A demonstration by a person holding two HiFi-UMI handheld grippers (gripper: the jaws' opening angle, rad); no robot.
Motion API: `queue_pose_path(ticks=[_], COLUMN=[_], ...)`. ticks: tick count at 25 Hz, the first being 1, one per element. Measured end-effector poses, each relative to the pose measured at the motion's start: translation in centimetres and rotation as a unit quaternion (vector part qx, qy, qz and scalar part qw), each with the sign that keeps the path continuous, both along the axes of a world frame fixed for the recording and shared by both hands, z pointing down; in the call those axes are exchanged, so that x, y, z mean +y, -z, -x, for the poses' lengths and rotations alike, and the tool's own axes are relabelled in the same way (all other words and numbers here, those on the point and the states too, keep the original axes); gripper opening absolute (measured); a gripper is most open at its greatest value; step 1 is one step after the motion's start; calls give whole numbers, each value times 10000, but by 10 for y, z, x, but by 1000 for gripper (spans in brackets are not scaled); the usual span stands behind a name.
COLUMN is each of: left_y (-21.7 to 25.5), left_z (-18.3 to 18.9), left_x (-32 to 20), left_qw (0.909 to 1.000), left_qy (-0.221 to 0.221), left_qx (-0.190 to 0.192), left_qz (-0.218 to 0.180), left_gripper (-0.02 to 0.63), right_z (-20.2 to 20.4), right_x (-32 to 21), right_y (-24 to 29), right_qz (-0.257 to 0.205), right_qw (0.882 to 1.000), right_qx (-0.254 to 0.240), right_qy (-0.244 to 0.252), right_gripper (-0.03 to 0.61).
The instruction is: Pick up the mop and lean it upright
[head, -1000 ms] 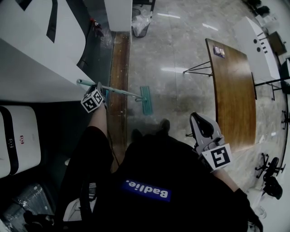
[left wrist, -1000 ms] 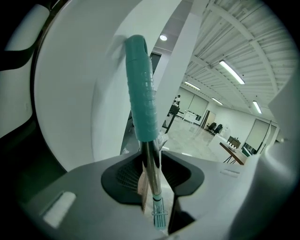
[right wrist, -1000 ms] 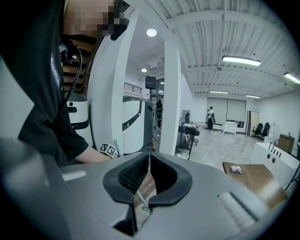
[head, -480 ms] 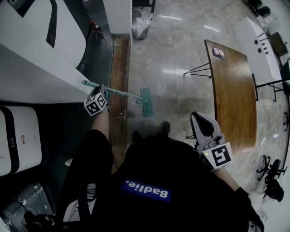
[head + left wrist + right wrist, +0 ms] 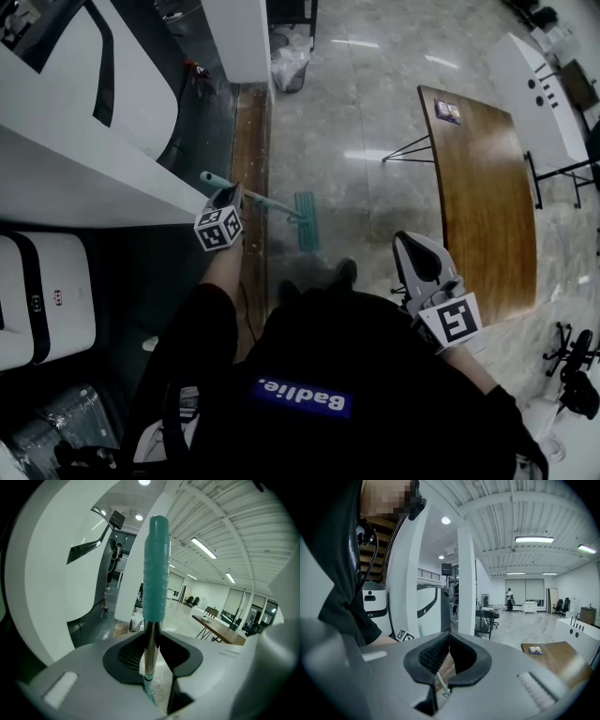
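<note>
The mop has a teal flat head (image 5: 306, 220) resting on the tiled floor and a metal pole (image 5: 272, 202) that slants up to the left to a teal grip (image 5: 155, 569). My left gripper (image 5: 233, 197) is shut on the pole (image 5: 150, 654) just below that grip, beside the white wall. The left gripper's jaws (image 5: 151, 641) press on the pole from both sides. At the lower right my right gripper (image 5: 406, 243) hangs shut with nothing in it, its pads (image 5: 449, 639) meeting. Through its lower gap a bit of the mop pole (image 5: 441, 683) shows.
A long wooden table (image 5: 483, 187) on thin black legs stands to the right. A white wall and counter (image 5: 94, 159) fill the left, with a wooden floor strip (image 5: 248, 141) along them. A bin with a bag (image 5: 289, 64) sits far ahead. A white machine (image 5: 37, 300) stands at the left.
My left gripper has carried the mop handle to the right and a little nearer to me. The mop head stays on the floor. The right gripper has hardly moved.
</note>
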State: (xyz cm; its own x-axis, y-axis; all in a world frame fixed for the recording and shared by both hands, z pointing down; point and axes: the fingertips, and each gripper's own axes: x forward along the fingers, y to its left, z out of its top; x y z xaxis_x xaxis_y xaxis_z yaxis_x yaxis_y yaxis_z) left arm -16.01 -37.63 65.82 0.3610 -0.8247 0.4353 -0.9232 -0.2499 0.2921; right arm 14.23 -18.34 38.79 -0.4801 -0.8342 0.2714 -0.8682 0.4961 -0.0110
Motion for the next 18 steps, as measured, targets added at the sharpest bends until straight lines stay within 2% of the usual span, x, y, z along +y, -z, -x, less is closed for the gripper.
queue_pose_path(ticks=[10,18], left_y=[22,52], left_z=[-72,-120], left_x=[7,12], left_qw=[9978,9907], left_qy=[-621,-1224], left_qx=[-235,-517], left_qz=[-59,-299], left_gripper=[120,120], right_z=[-32,-50], right_x=[-7,-16], right_y=[3,3], right_qz=[-63,-112], right_qw=[9998,9989], right_qx=[-191,-441], right_qy=[-78,-71], right_gripper=[9,9])
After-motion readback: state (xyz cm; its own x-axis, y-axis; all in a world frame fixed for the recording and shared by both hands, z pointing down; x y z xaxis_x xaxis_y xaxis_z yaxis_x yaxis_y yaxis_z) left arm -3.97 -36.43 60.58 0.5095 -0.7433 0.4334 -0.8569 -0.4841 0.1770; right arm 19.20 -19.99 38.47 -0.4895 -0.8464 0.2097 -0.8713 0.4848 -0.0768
